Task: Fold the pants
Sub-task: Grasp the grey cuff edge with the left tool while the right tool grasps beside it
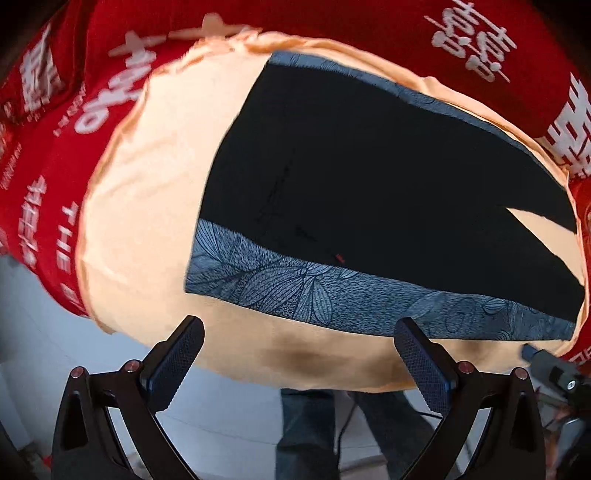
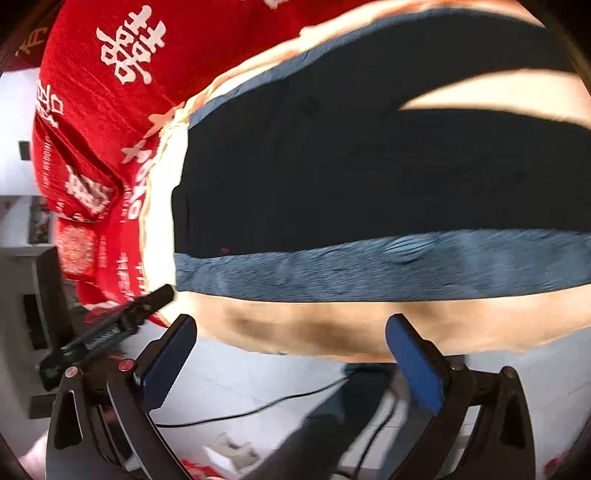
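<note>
**Left wrist view: pants lie flat, both grippers released**

The dark pants [image 1: 369, 177] with a blue patterned side band lie spread on a peach cloth [image 1: 147, 206] over the red-covered surface [image 1: 55, 155]. The left gripper [image 1: 299, 354] is above the cloth's near edge, jaws wide and empty. The right gripper [image 2: 291, 354] is also spread wide, grasping nothing.

Covered by a peach-orange cloth [image 1: 147, 206] spread over a red cloth with white printed characters [image 1: 369, 18], both draping past the near edge. Laid flat directly on the peach cloth: black pants [image 1: 369, 177] with blue leaf-patterned side bands, near band running along the edge, legs parting toward the right. Below the edge, pale floor [image 2: 280, 384] crossed by a black cable [image 2: 258, 408].
</note>
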Tool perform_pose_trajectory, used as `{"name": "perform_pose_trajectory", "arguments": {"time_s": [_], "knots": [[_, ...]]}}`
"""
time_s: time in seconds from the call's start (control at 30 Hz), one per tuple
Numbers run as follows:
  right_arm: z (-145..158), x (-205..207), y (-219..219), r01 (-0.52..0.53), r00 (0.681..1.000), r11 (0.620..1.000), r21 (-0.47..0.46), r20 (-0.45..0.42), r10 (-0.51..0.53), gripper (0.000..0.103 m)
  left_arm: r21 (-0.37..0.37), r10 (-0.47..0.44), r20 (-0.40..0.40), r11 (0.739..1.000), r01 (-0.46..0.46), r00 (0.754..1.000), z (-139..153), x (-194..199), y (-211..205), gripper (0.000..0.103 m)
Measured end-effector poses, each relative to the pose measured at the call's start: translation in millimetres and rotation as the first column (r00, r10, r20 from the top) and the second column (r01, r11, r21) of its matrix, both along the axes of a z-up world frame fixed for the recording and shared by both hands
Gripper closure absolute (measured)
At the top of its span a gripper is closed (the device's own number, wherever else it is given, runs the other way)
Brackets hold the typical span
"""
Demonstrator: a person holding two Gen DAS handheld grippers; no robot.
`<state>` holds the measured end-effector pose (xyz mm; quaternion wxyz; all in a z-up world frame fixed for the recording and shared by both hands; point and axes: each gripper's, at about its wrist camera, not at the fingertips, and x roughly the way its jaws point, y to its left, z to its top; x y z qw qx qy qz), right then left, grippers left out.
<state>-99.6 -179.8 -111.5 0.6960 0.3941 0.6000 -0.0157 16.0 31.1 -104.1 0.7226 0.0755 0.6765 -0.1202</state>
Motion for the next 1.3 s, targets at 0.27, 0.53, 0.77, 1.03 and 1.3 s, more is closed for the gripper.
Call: {"name": "perform_pose_trajectory", "arguments": {"time_s": [0.27, 0.53, 0.77, 1.03, 1.3], "knots": [[-81, -9, 21, 0.068, 0.996, 0.971, 0.229, 0.035, -0.078, 0.024, -0.171, 0.029, -0.063, 0.985, -0.039, 0.998, -40, 1, 15, 0.0], [-116, -14, 18, 0.152, 0.972, 0.939, 0.309, 0.127, -0.2, 0.024, -0.264, 0.016, -0.137, 0.963, -0.052, 0.99, -73, -7, 11, 0.0], [-77, 13, 5, 0.163, 0.925, 0.909, 0.384, 0.261, -0.276, 0.024, -0.367, 0.063, -0.183, 0.921, -0.128, 0.981, -80, 5, -8, 0.0], [-43, 20, -13, 0.182, 0.885, 0.871, 0.456, 0.311, -0.348, 0.024, -0.498, 0.194, -0.229, 0.818, -0.286, 0.954, -78, 35, -23, 0.0], [-62, 5, -10, 0.179, 0.915, 0.884, 0.431, 0.258, -0.311, 0.024, -0.497, 0.31, -0.218, 0.781, -0.379, 0.925, -75, 65, -3, 0.009]]}}
